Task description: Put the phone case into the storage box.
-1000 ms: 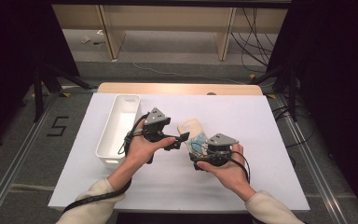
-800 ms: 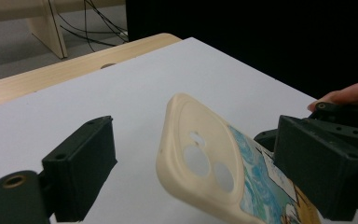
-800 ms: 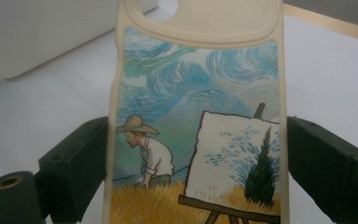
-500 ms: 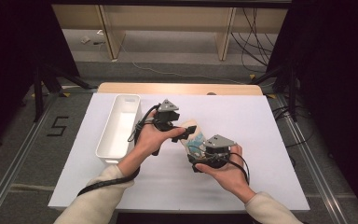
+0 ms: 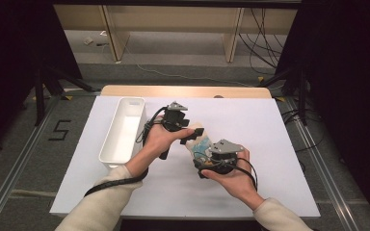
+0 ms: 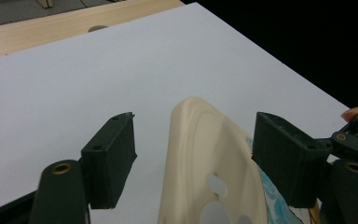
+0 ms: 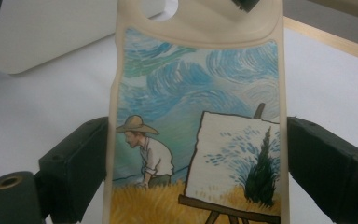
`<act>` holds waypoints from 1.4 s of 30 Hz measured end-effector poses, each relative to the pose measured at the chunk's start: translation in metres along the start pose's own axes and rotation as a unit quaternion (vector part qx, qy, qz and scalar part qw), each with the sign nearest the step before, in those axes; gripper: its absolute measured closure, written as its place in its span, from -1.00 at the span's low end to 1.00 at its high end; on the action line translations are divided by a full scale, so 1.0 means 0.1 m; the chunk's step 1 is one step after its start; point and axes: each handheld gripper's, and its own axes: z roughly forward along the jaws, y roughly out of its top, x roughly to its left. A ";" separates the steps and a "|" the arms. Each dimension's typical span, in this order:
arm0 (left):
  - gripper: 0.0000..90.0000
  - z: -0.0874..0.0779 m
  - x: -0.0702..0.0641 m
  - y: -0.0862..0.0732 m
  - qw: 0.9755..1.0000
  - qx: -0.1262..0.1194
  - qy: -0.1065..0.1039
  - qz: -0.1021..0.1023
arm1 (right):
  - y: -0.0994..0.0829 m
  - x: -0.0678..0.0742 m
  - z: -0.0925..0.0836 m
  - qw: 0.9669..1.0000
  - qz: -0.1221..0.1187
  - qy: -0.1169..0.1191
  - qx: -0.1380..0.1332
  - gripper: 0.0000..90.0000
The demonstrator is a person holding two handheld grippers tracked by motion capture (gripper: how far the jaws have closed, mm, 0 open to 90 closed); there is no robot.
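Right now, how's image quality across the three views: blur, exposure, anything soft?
High view: even light on the white table, both flanks black, no motion blur, detail coarse. Left gripper view: cream phone case fairly sharp, upper right corner black. Right gripper view: the case's painted print crisp, white bin behind soft, right gripper pads against the case's edges, no glare.

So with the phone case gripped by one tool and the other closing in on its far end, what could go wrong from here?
1. The left tool has just been closing, but its pads don't yet touch the phone case, which sits off-centre toward one jaw, so it may be pushed aside.
2. The right tool grips only the case's side edges, so it could flex or twist out.
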 end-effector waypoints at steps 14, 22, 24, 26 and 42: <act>-0.08 0.03 -0.01 0.01 1.000 0.005 -0.011 -0.013 | 0.01 0.01 -0.01 1.000 -0.009 -0.005 -0.008 -0.75; 0.09 0.03 -0.03 0.00 1.000 0.005 -0.020 -0.012 | 0.01 0.01 -0.01 1.000 -0.016 -0.008 -0.004 -0.75; 0.13 0.01 -0.03 0.01 1.000 0.004 -0.024 -0.012 | 0.01 0.01 -0.01 1.000 -0.018 -0.009 -0.005 -0.75; 0.16 0.00 -0.03 0.02 1.000 0.001 -0.026 -0.010 | 0.01 0.01 -0.01 1.000 -0.017 -0.009 -0.007 -0.75; 0.71 -0.05 -0.03 0.06 0.999 -0.009 -0.051 -0.009 | 0.01 0.00 -0.03 0.999 -0.050 0.007 -0.004 0.10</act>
